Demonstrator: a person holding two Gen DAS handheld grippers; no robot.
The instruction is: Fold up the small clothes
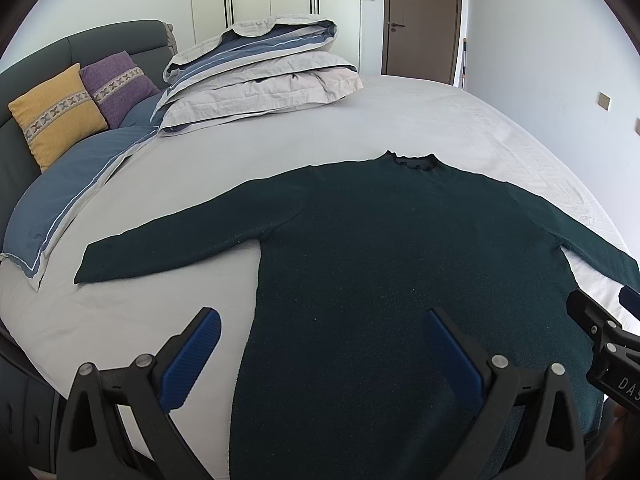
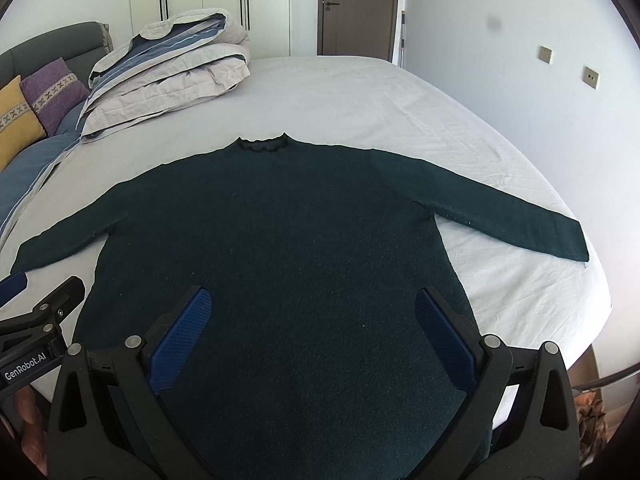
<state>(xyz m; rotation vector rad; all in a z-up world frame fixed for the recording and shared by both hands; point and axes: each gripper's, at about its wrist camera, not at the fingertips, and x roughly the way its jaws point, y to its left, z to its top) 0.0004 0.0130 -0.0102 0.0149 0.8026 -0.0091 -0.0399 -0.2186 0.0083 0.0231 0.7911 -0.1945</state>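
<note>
A dark green long-sleeved sweater [image 1: 380, 248] lies flat on the bed, collar at the far side, both sleeves spread out; it also fills the right wrist view [image 2: 288, 240]. My left gripper [image 1: 324, 316] is open and empty, hovering above the sweater's lower left part near its left edge. My right gripper [image 2: 314, 296] is open and empty above the sweater's lower body. Each gripper shows at the edge of the other's view, the right one [image 1: 600, 312] and the left one [image 2: 36, 292]. The sweater's hem is hidden below the frames.
The bed has a pale grey sheet [image 1: 360, 120]. A folded duvet [image 1: 260, 72] lies at the far left, beside a yellow cushion [image 1: 56, 116], a purple cushion [image 1: 120, 86] and a blue pillow [image 1: 64, 200]. The bed's right edge [image 2: 580, 240] drops off by the wall.
</note>
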